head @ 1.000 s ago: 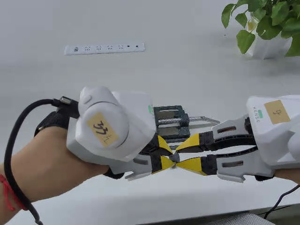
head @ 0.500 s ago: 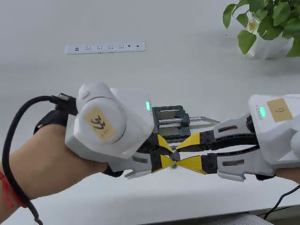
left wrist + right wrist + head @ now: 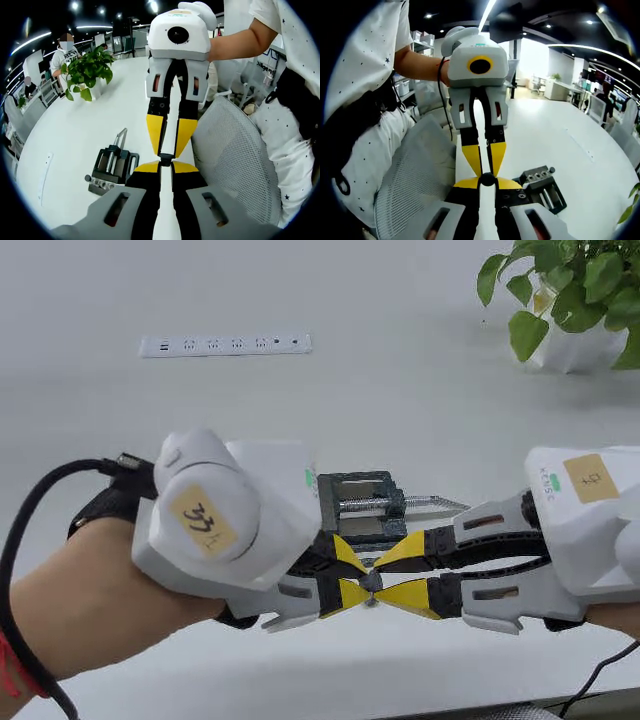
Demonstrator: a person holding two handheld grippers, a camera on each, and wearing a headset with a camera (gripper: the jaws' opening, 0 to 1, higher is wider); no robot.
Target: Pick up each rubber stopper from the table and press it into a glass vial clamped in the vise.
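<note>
Just above the table's near edge, my left gripper (image 3: 366, 581) and right gripper (image 3: 376, 582) meet tip to tip. Both have their yellow fingers drawn together. A small dark round piece that looks like a rubber stopper (image 3: 487, 179) sits pinched at the right gripper's (image 3: 487, 182) tips. The left gripper's (image 3: 165, 167) shut tips touch that stopper (image 3: 165, 160) from the other side. Behind the grippers stands the dark vise (image 3: 358, 502), with a row of small vials (image 3: 102, 184) clamped along its jaw. The same vise (image 3: 542, 186) lies to the lower right in the right gripper view.
A white power strip (image 3: 225, 344) lies far back on the white table (image 3: 420, 390). A potted plant (image 3: 570, 300) stands at the back right. The vise handle (image 3: 435, 504) sticks out to the right. A mesh chair (image 3: 235, 165) stands by the table's near edge.
Both grippers stay tip to tip on the dark piece. The green lights seen on them half a second ago are off.
</note>
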